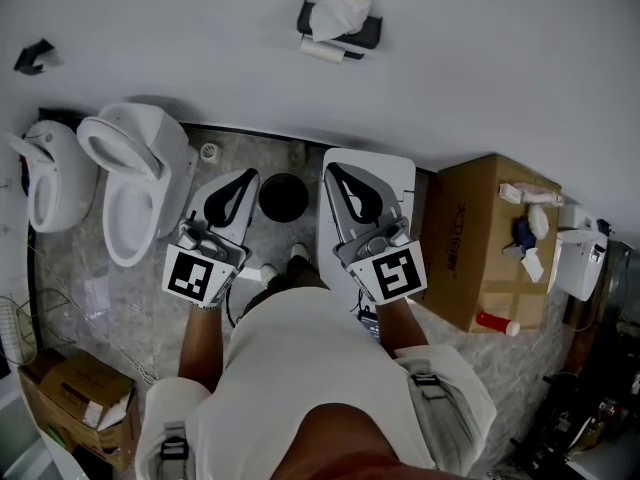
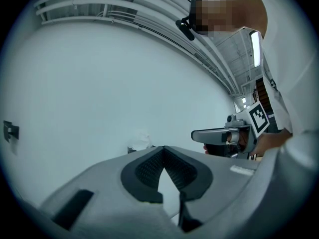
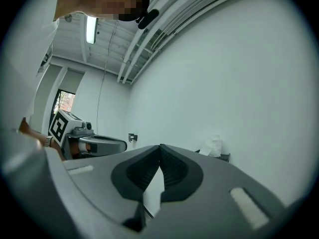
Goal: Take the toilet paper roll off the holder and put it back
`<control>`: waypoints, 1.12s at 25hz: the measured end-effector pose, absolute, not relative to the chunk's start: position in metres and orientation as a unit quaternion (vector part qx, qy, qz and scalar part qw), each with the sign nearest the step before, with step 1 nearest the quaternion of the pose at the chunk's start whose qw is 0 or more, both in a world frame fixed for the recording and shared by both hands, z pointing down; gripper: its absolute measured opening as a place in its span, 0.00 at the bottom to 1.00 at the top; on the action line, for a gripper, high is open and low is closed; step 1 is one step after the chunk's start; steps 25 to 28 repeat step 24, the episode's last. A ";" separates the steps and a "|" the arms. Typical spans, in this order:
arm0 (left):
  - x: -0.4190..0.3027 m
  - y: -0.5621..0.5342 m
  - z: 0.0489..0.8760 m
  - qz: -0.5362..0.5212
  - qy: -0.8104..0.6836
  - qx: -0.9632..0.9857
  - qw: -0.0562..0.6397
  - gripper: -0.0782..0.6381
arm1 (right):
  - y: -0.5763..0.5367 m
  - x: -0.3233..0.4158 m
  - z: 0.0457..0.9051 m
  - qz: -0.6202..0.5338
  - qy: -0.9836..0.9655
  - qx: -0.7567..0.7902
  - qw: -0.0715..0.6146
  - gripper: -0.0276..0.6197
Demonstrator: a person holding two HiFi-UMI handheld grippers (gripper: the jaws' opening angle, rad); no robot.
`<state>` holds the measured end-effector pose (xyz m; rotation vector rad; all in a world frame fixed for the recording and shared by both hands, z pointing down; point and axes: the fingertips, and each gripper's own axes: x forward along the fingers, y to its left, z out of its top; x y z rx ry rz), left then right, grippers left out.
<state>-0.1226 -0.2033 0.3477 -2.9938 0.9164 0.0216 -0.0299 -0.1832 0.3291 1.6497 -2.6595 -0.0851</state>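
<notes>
Left gripper [image 1: 246,176] and right gripper [image 1: 334,169] jaws pressed together; toilet paper roll [image 1: 343,10] stands upright.

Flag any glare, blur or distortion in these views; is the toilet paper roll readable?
Head view: flat even light, edges bowed, toilet paper roll sharp on its holder. Left gripper view: fisheye, dark corners, ceiling lamp blown out, roll small and faint. Right gripper view: same vignette, lamp bright, roll small, low contrast against the wall.

White roll [image 1: 342,10], black holder [image 1: 368,35], brown box [image 1: 485,243], white toilet [image 1: 135,183], grey marbled floor [image 1: 90,293].
</notes>
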 end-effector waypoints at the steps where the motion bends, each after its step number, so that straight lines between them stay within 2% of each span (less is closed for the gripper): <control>1: -0.122 -0.202 0.346 0.009 0.292 -0.956 0.005 0.10 | -0.183 -0.030 0.329 -0.027 -0.849 0.527 0.006 0.04; 28: -0.104 -0.204 0.350 -0.014 0.284 -0.959 0.010 0.10 | -0.190 -0.020 0.335 -0.018 -0.854 0.519 0.007 0.04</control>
